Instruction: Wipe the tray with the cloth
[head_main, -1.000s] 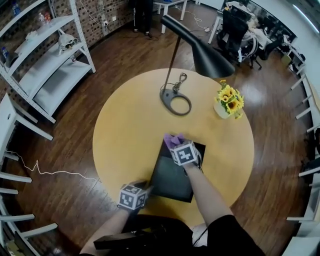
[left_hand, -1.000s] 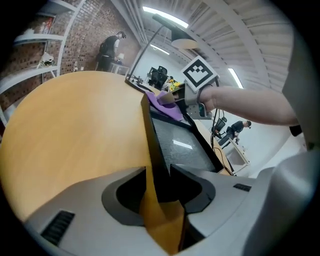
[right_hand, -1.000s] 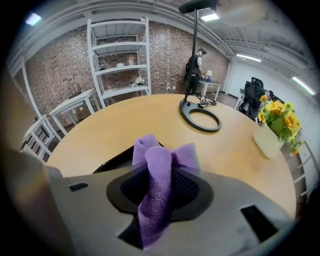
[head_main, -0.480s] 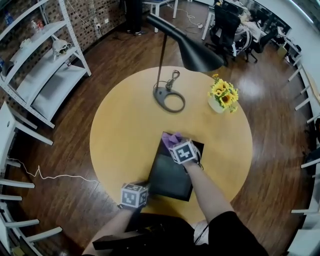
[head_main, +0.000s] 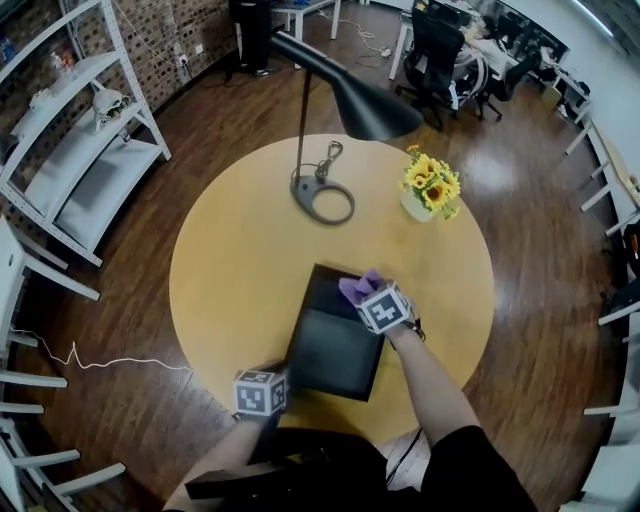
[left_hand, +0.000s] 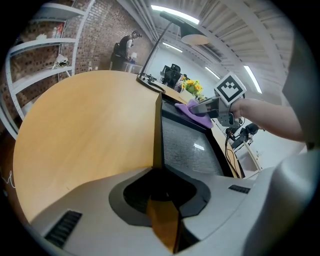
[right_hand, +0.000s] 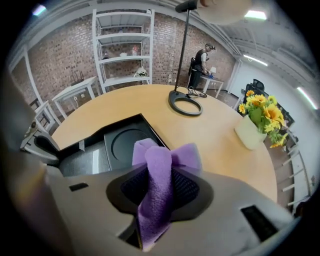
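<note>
My L gripper (left_hand: 162, 176), jaws just closed, pins the flat black plastic tray (head_main: 335, 345) by its near corner. R gripper (head_main: 368, 297) clamps the purple fleece cloth (right_hand: 159, 165) at the far corner. Most wiping's left, I reckon.

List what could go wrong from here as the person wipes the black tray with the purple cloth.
The left gripper, whose jaws have just been closing, pinches only the near corner of the tray; a firm wipe might swivel the tray.
The right gripper holds the cloth bunched, so its jaws may scrape the tray.
It works at the tray's far edge, with the flower vase beyond; an overshoot could knock it.
</note>
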